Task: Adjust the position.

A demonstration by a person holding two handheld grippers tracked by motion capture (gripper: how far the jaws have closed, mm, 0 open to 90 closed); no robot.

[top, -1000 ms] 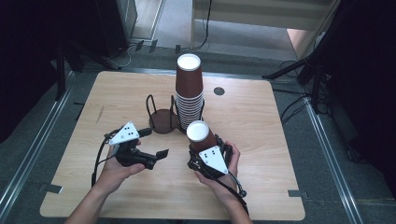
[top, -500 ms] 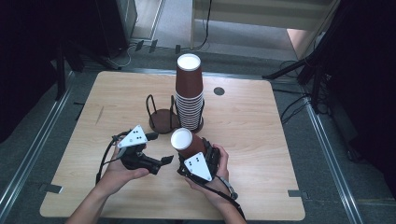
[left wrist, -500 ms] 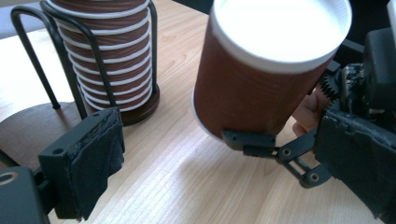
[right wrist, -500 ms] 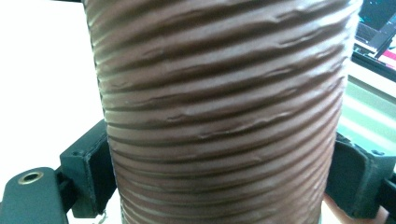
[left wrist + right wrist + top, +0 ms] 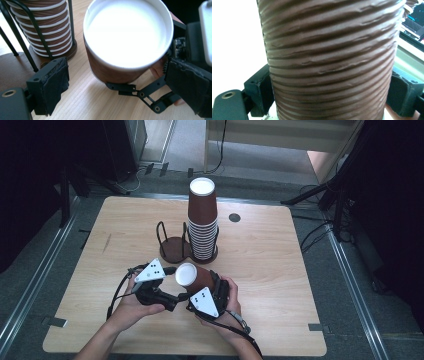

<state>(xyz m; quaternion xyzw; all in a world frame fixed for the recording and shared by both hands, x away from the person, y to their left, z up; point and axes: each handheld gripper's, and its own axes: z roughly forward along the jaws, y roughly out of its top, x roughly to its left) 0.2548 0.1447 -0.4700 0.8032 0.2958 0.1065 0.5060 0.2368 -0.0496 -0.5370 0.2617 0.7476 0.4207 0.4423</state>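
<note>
High view: the right gripper (image 5: 197,292) pinches a brown ribbed paper cup (image 5: 192,276) by its wall, the cup tipped over so that its white base faces the left gripper (image 5: 175,296). Right gripper view confirms the hold: both black pads (image 5: 260,92) press the ribbed wall on either side. Left gripper view places the cup (image 5: 127,42) ahead of and between its own jaws, which stand spread wide of it; they have just been closing, yet neither pad (image 5: 53,87) touches the cup. Beyond the left jaw stands the wire cup holder (image 5: 175,247) with its stack of nested cups (image 5: 202,227), on the wooden table (image 5: 280,270). Judgement: the step in hand appears to be a handover or a two-handed grip on the single cup drawn from the stack. The next move calls for the left jaws to close evenly onto the base end, with light pressure, since the thin wall would crush; the right hold should stay until contact is firm.
</note>
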